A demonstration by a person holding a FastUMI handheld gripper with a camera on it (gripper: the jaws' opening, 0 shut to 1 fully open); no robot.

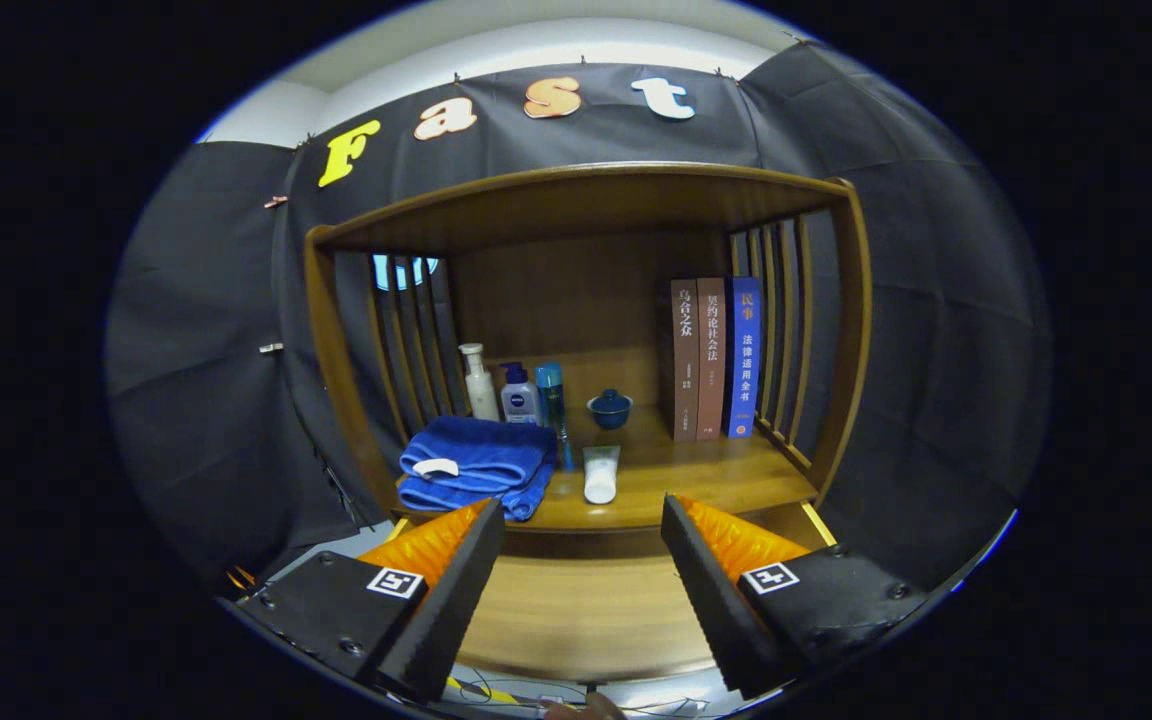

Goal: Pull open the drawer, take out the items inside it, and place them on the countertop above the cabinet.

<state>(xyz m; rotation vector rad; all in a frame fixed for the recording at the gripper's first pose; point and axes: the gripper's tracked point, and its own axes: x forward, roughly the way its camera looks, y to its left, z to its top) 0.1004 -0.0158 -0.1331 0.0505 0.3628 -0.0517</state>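
Low in the frame, between our gripper's fingers, we see the drawer pulled out, its wooden floor bare where it shows. Jaws spread wide, holding nothing. Straight ahead on the countertop lie a white tube, pointing away from us, and a blue towel to its left.

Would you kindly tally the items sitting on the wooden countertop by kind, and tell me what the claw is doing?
Upright books: 3
Bottles standing at the back: 3
Folded blue towel: 1
Small blue lidded bowl: 1
White tube lying flat: 1
Total: 9
The claw is open over the pulled-out drawer, holding nothing.
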